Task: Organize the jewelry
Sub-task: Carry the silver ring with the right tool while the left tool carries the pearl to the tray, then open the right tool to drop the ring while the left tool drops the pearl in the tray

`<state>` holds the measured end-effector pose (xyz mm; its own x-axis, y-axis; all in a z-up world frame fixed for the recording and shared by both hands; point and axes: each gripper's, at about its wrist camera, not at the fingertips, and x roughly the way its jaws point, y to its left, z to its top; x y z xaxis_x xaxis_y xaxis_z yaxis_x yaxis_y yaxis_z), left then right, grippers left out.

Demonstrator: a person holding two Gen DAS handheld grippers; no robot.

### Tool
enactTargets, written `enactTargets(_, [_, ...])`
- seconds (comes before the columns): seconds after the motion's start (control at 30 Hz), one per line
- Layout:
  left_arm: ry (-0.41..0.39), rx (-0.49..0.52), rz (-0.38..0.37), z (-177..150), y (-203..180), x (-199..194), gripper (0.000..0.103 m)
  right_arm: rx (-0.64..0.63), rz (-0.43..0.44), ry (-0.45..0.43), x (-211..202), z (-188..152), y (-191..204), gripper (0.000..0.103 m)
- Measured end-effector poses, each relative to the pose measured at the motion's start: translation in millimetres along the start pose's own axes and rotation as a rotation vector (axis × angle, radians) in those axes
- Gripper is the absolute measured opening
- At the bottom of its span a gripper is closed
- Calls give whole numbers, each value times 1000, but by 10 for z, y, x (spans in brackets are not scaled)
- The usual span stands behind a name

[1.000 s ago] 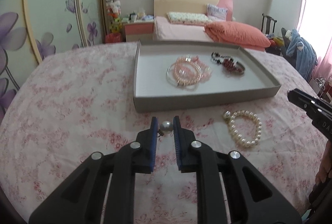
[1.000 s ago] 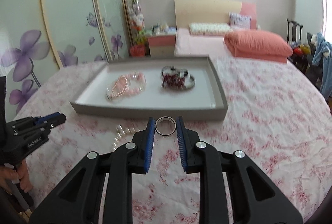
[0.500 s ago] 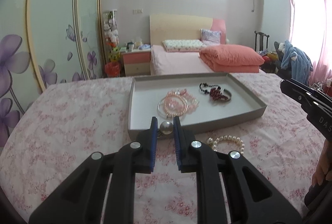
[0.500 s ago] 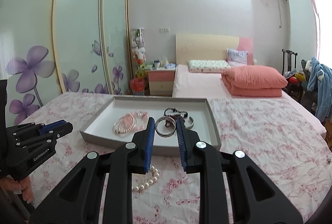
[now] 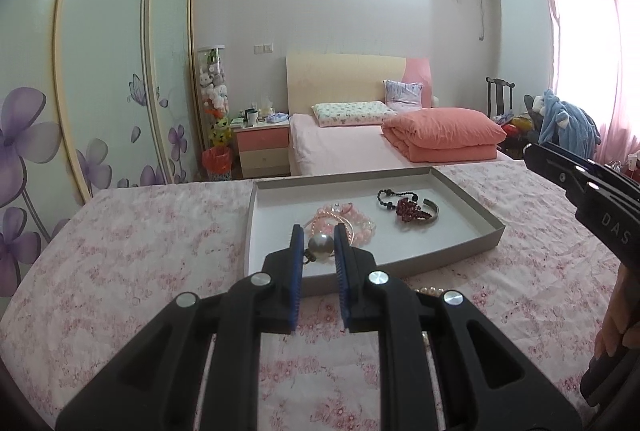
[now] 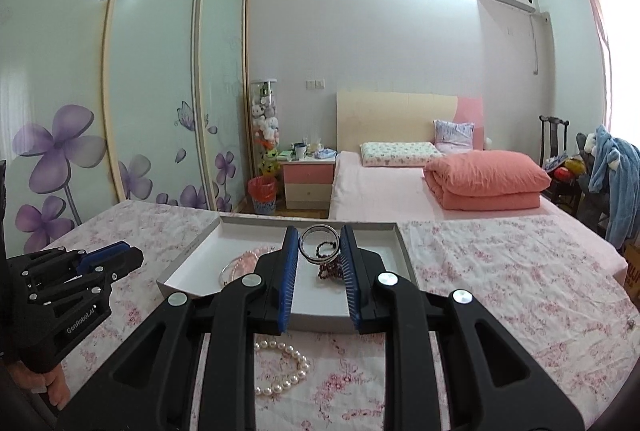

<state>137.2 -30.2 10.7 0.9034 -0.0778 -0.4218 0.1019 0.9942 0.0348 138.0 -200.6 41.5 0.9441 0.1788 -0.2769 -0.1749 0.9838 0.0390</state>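
My left gripper (image 5: 318, 240) is shut on a large grey pearl bead (image 5: 321, 246), held above the near edge of a shallow grey tray (image 5: 468, 195). Inside the tray lie pink bead bracelets (image 5: 352, 221) and a dark red beaded piece with a black bangle (image 5: 412, 207). My right gripper (image 6: 319, 245) is shut on a silver ring band (image 6: 319, 246), also raised before the tray (image 6: 188, 255). A white pearl bracelet (image 6: 286, 367) lies on the floral cloth under the right gripper. Each gripper shows at the edge of the other's view.
The tray sits on a table with a pink floral cloth (image 5: 132, 239). Behind it stand a bed with an orange quilt (image 5: 440, 137), a pink nightstand (image 5: 262, 147), a red bin (image 5: 218, 161) and sliding flower-print doors (image 5: 100, 71). A chair with clothes (image 6: 604, 167) is at the right.
Both grippers have risen and tipped up with their pieces still held, so the tray and the pearl bracelet sit lower in each view and more of the room shows.
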Motion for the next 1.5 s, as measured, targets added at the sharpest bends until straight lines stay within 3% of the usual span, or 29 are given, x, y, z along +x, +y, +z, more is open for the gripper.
enactTargets(0.83, [1,17,4,113,1,262,16,6,-5,-12,262,76,-25,22])
enactTargets(1.13, [26,7,10,253,93,647,16,9,-5,24,604,130,-12,22])
enactTargets(1.5, [136,-24,-14,272,135,1284,16,1,9,140,1227,36,-1,22])
